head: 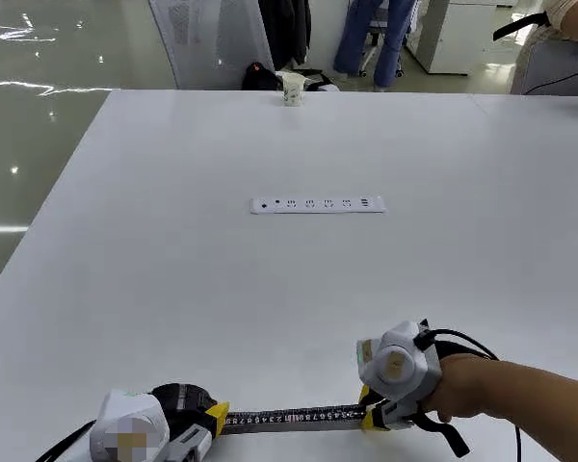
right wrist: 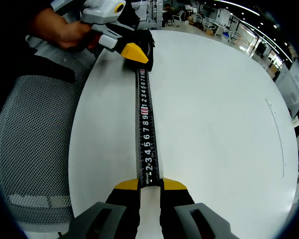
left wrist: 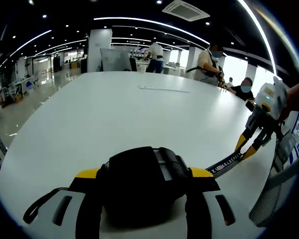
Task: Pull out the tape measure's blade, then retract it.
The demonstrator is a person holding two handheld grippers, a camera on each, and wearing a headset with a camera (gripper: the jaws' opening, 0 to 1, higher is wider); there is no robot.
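Now blk case (left wrist: 139, 184), blade (right wrist: 147, 134) out (numbered), straight

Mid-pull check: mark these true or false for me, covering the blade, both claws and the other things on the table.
1. The blade lies pulled out between the left claw and the right claw. True.
2. The right claw is open, off the blade. False: it is shut on the blade's end.
3. The left claw grips the black case. True.
4. The paper cup touches the power strip. False: the cup stands at the table's far edge, the strip lies mid-table.
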